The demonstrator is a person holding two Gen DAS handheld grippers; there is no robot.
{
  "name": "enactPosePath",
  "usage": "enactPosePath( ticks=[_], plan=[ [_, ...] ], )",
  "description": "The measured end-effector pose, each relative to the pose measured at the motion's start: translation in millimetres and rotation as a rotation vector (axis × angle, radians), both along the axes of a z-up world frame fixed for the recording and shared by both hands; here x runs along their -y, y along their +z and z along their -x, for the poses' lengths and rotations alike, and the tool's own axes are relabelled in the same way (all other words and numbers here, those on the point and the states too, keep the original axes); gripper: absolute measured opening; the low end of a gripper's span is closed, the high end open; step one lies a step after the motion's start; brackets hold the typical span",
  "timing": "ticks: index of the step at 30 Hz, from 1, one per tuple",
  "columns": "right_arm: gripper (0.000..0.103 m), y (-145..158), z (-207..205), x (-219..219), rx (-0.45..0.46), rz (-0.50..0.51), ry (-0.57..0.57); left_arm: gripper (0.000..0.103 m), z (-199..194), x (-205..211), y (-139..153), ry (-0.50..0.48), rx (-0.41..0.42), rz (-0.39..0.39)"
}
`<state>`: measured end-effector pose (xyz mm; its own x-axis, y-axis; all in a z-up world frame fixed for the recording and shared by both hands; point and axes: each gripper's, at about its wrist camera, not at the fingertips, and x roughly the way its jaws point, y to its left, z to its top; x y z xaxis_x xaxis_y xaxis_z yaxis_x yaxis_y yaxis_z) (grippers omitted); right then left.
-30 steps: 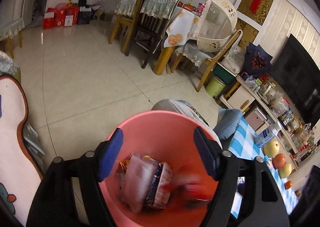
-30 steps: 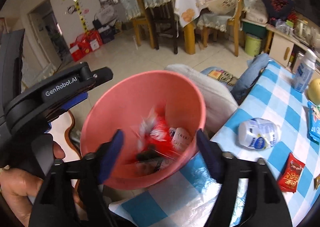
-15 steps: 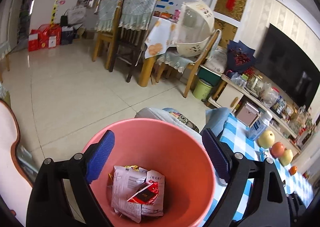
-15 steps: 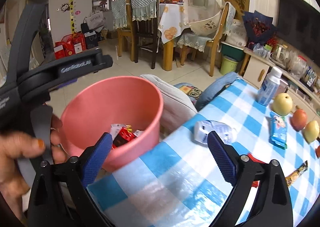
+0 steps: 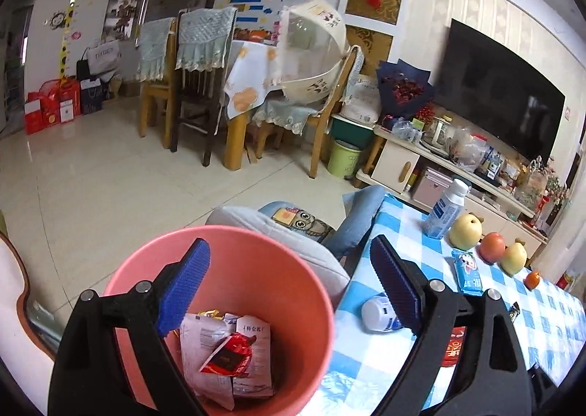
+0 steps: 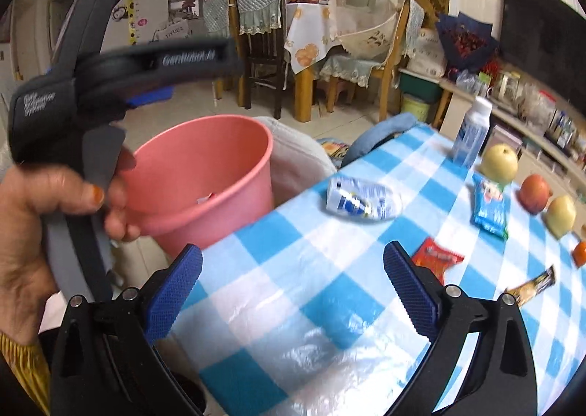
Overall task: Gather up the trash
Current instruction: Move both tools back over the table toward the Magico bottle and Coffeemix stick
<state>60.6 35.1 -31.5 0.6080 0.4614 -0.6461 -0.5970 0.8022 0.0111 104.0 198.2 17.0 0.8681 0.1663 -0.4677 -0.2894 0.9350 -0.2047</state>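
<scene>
Hand (image 6: pixel 44 218) at far left of the right wrist view, wrapped round the handle of the left gripper (image 5: pixel 289 288). That claw stands wide over the pink bin (image 5: pixel 234 244), one blue pad above the bin's inside, the other above the table edge; nothing between the pads, nothing touched. Its jaws opened further within the last second and have since held that width.

Bin sits just off the table's left edge, beside a grey cushion (image 5: pixel 278 236). Inside lie crumpled white wrappers (image 5: pixel 205 342) with a red packet (image 5: pixel 230 357) on top.

Right gripper (image 6: pixel 293 288) next, jaws spread very wide, having just been opening; empty, above the blue-checked tablecloth (image 6: pixel 311 306).

Further right on the cloth: crushed white bottle (image 6: pixel 362 198) lying on its side, red snack wrapper (image 6: pixel 437 256) near the right pad, blue packet (image 6: pixel 489 205), gold wrapper (image 6: pixel 533 286), then fruit (image 6: pixel 500 163) along the far edge.
</scene>
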Motion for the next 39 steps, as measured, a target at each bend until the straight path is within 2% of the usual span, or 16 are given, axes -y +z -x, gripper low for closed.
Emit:
enactPosePath(
  ticks=[5, 10, 13, 18, 26, 36, 39],
  plan=[
    [0.098, -11.1, 7.3, 22.1, -0.054, -0.059, -0.002, 0.09, -2.8, 18.0, 1.6, -0.035, 0.021, -0.023],
    [0.098, -21.6, 11.3, 44.5, -0.082, -0.055, -0.055, 0.09, -4.7, 33.3, 2.4, -0.047, 0.032, -0.04],
    [0.098, -22.5, 11.7, 59.7, -0.105, -0.091, -0.076, 0.09, -10.9, 40.9, 0.4, -0.074, 0.018, -0.034],
    [0.098, -19.8, 10.7, 83.4, -0.138, -0.141, -0.097, 0.09, -15.1, 60.1, -1.7, -0.116, 0.012, -0.07],
    [0.098, -15.0, 2.7, 119.9, -0.137, -0.158, -0.181, 0.09, -31.4, 93.5, -14.1, -0.201, -0.064, -0.114],
    [0.098, -22.2, -22.3, 174.6, -0.211, -0.219, -0.335, 0.09, -60.0, 114.7, -48.1, -0.313, -0.201, 0.03],
    [0.098, -19.3, -29.1, 194.3, -0.213, -0.238, -0.384, 0.09, -68.6, 125.5, -57.4, -0.33, -0.235, 0.037]
  ],
)
